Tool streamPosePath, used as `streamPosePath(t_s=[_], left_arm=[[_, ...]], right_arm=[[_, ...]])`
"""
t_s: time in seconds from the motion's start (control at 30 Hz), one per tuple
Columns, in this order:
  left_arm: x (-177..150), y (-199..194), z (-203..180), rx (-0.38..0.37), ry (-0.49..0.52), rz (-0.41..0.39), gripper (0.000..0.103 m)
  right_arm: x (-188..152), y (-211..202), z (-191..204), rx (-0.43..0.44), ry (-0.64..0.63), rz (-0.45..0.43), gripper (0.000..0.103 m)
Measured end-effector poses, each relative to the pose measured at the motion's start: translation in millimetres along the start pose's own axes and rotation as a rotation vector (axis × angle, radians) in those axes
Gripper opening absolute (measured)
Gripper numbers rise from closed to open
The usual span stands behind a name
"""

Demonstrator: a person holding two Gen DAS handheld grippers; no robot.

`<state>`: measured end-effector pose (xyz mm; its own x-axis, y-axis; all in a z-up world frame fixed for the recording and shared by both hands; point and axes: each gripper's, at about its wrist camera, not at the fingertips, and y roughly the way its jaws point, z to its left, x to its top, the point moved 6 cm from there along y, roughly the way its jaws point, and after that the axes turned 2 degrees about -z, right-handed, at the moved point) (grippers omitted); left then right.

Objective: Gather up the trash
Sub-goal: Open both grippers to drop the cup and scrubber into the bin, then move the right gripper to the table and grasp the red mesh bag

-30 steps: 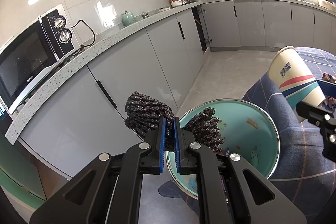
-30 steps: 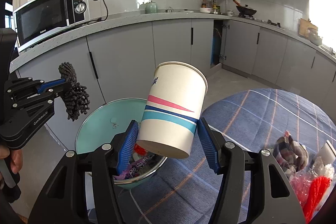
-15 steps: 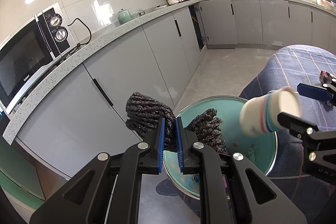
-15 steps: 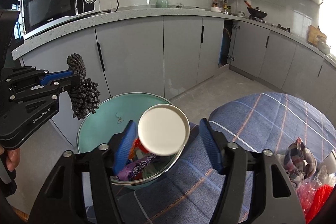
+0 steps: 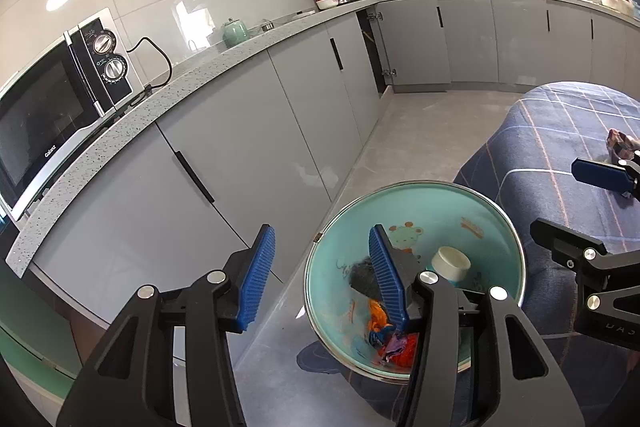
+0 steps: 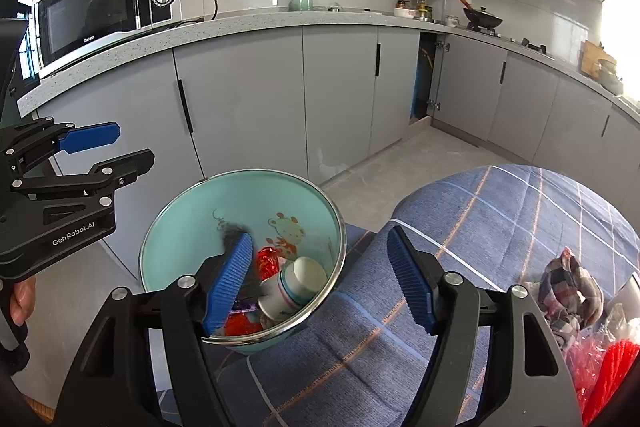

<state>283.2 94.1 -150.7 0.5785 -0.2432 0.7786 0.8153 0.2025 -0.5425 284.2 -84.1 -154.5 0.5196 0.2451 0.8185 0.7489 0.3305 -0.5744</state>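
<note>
A teal trash bin stands on the floor beside the blue plaid table. Inside lie a white paper cup, a dark scouring pad and colourful wrappers. My left gripper is open and empty just above the bin's left rim. My right gripper is open and empty over the bin's right rim and the table edge.
The blue plaid table holds a crumpled checked cloth and red plastic trash at the right. Grey cabinets and a counter with a microwave run behind the bin.
Both grippers have opened. The scouring pad dropped from my left gripper and the paper cup from my right gripper; both now lie in the bin.
</note>
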Motion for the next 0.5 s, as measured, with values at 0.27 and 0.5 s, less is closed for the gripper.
streamPosePath(t_s=[0.27, 0.5], left_arm=[[-1.1, -1.8, -2.9, 0.009, 0.002, -0.001, 0.060], [-0.4, -5.1, -6.0, 0.008, 0.000, -0.004, 0.069]], right_arm=[[1.5, -5.6, -3.5, -0.016, 0.012, -0.009, 0.071], [-2.7, -19.9, -12.0, -0.047, 0.027, -0.016, 0.071]])
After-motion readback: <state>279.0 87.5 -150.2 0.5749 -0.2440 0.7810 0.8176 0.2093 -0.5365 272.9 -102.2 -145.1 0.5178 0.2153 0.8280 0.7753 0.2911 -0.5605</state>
